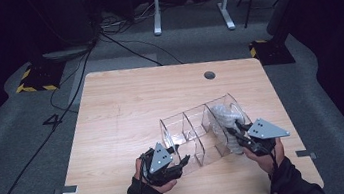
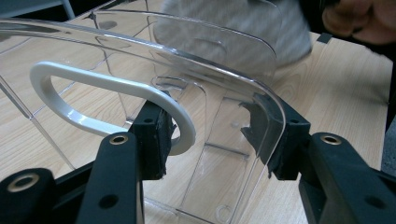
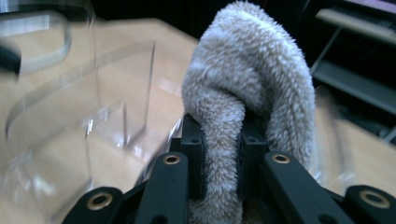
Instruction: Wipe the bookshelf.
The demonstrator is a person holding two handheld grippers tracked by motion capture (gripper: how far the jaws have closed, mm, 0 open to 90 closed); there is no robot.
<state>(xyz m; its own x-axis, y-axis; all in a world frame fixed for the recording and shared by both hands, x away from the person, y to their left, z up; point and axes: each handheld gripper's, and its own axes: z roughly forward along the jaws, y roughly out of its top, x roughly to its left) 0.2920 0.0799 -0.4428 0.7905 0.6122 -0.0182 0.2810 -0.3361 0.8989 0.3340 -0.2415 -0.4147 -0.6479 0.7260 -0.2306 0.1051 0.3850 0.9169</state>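
Right gripper (image 3: 223, 154) first: its jaws are clamped tight on a fold of fluffy grey towel (image 3: 252, 88), the cloth bulging up above the pads. In the high view that right gripper (image 1: 239, 136) sits at the right end of the clear plastic organizer (image 1: 204, 130), the towel (image 1: 225, 115) bunched in that end compartment.

Over to the left gripper (image 2: 208, 133): jaws about half spread and pressed on either side of the organizer's near end wall (image 2: 233, 88), one pad just beside the white handle loop (image 2: 93, 84). In the high view the left gripper (image 1: 169, 165) pins the box at its near left corner on the wooden table (image 1: 126, 108).

My read: this is the wipe-or-stuff stage, one hand bracing, the other working cloth in the compartment. Next call: keep the brace firm and guide the towel clear of the divider walls without tipping the box.
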